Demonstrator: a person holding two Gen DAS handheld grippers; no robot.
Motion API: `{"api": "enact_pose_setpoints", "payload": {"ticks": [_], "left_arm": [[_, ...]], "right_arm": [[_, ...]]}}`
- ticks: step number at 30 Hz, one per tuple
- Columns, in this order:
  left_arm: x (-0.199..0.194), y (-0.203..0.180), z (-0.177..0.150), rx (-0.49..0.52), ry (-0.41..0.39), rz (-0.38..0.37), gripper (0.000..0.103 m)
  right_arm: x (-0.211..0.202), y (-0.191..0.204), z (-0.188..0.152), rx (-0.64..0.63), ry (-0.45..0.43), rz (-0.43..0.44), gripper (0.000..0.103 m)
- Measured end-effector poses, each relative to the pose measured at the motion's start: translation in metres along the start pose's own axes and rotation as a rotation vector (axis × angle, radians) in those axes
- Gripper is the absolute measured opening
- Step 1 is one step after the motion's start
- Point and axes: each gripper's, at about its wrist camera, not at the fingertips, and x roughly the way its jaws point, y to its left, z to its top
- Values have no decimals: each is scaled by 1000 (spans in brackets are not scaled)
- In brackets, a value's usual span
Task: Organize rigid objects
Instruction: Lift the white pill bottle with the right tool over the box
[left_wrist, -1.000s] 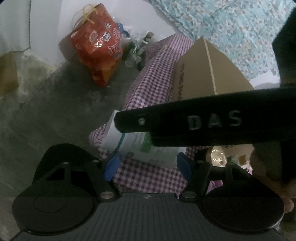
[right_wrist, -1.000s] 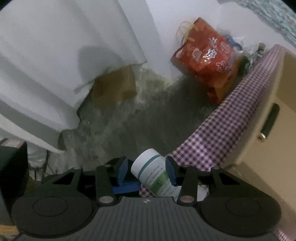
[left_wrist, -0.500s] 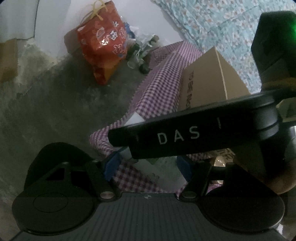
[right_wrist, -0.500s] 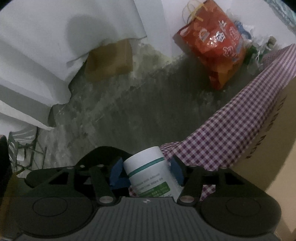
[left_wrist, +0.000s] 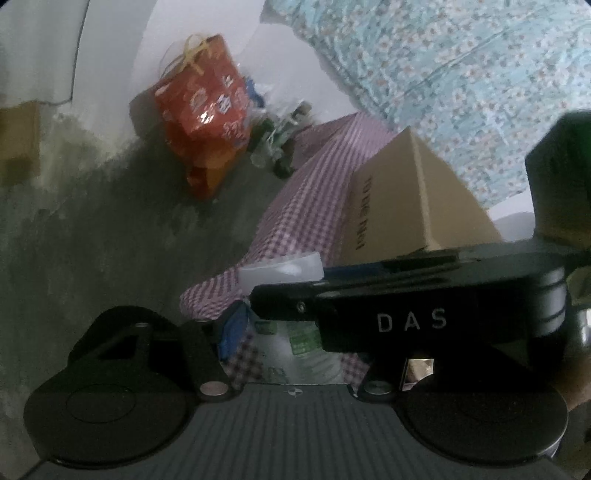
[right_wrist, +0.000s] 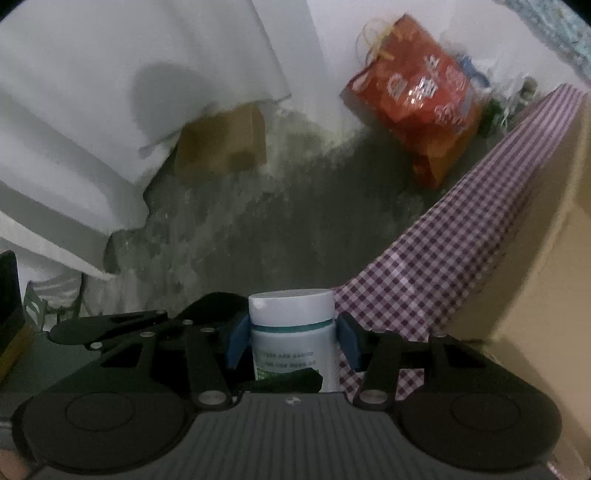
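The white bottle (right_wrist: 293, 332), with its teal band and green label, stands upright at the corner of the tabletop (right_wrist: 436, 266), which is covered in purple checked cloth, close to the drop to the concrete floor (right_wrist: 258, 229).

The right gripper (right_wrist: 291, 339) has its jaws about half open around the bottle's neck. They have just been closing, and the blue pads (right_wrist: 347, 341) look to be touching or nearly touching its sides; a firm hold cannot be confirmed.

The left gripper (left_wrist: 295, 332) also straddles the bottle, its jaws partly open and just closing, but the right tool hides one side, so contact cannot be told.

The likely risks are that the two tools collide or that a shallow pinch under the cap slips, tipping the bottle off the edge. The cardboard box (right_wrist: 535, 258) beside it leaves little room.
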Motion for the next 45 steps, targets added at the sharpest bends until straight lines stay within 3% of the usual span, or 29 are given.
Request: {"api": "enact_pose_setpoints", "payload": {"ticks": [7, 13, 18, 21, 26, 33, 40, 45], "left_arm": [[-32, -41, 14, 95, -98, -24, 58], [-58, -103, 43, 243, -203, -59, 58], [-50, -159, 66, 366, -241, -96, 58], [-28, -186, 77, 420, -220, -109, 58], [26, -207, 79, 460, -134, -123, 58], [71, -196, 65, 485, -9, -86, 58], [86, -185, 55, 521, 63, -46, 58], [83, -179, 51, 518, 83, -38, 58]], "right_arm": [[-60, 5, -10, 2, -185, -21, 55], [-134, -5, -6, 17, -383, -36, 55], [-189, -35, -4, 56, -534, -59, 55], [-205, -66, -3, 89, -584, -70, 55], [-197, -132, -3, 199, -586, -36, 55], [-147, -201, -20, 338, -526, 47, 55], [-103, -209, -42, 370, -499, 94, 50], [-97, -197, -44, 336, -483, 84, 50]]}}
